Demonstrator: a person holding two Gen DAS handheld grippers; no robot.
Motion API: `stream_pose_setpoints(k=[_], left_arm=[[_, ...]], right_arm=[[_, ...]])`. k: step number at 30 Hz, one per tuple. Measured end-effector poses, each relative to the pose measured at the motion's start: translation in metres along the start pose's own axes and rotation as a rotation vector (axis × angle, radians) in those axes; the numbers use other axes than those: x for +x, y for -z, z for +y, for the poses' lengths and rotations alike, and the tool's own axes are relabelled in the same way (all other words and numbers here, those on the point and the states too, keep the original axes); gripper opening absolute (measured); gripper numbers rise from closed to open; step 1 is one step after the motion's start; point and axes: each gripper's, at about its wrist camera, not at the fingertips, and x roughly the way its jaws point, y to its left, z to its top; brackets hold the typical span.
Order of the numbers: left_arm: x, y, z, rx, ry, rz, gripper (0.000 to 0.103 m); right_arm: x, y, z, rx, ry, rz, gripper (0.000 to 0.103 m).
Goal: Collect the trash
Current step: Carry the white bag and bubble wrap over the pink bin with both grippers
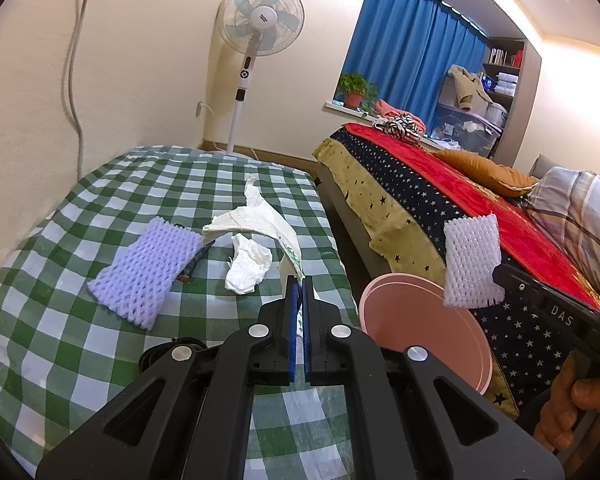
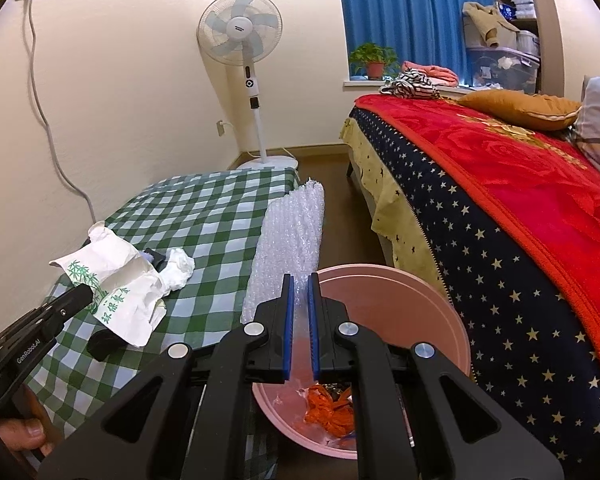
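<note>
Left gripper (image 1: 299, 286): clenched on a white paper bag (image 1: 260, 220), lifted over the checked table (image 1: 60, 320).
Right gripper (image 2: 299, 284): clamped on a white foam net (image 2: 290, 236), held above the pink bin (image 2: 440, 300), right of the table.
Bag print: green bamboo, Chinese characters, not legible.
Gripper markings: "GenRobot.AI"; "DAS".
Table, left: purple foam net (image 1: 148, 268), crumpled tissue (image 1: 248, 268).
Bin contents: orange scraps (image 2: 328, 412).
</note>
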Motion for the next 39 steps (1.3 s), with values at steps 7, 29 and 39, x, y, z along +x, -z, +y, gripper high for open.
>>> stream_pose_setpoints(k=[7, 29, 39], left_arm=[[0.009, 0.001, -0.009, 0.010, 0.015, 0.005, 0.002], [0.043, 0.009, -0.061, 0.048, 0.145, 0.028, 0.002], [0.062, 0.015, -0.084, 0.070, 0.185, 0.063, 0.002]], right_arm=[[0.003, -0.003, -0.008, 0.013, 0.029, -0.005, 0.007], [0.002, -0.005, -0.044, 0.087, 0.133, -0.022, 0.007], [0.007, -0.005, -0.054, 0.108, 0.171, -0.007, 0.007]])
